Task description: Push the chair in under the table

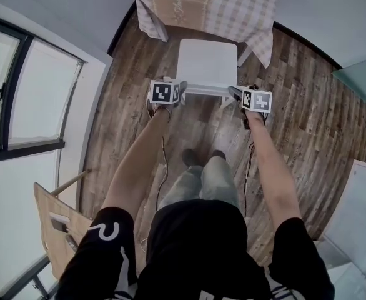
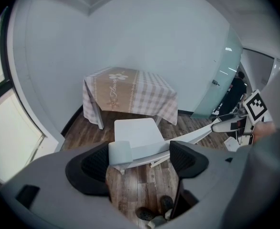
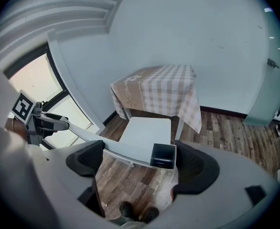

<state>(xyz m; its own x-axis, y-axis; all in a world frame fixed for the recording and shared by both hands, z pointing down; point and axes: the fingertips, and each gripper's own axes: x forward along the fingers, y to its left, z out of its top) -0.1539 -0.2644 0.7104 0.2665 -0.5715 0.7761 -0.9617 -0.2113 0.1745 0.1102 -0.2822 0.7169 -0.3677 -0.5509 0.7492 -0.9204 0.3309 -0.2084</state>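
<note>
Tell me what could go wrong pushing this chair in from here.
The left claw and right claw both stand open around the top rail ends of the chair, not clamped, so one may slip and the chair could skew. The tablecloth hangs low ahead of the seat and may snag or drag.

The place looked like a small, sparsely furnished room in a home, set up as a dining corner. A square table (image 1: 233, 8) draped in a beige-and-white checked cloth with a daisy print stood close to plain pale walls (image 2: 154, 37), with a plain white chair (image 1: 207, 61) just before it. Brown wood-plank flooring (image 1: 308, 117) ran to a dark skirting board (image 3: 226, 111), and a large dark-framed window (image 1: 42, 99) filled one side.
</note>
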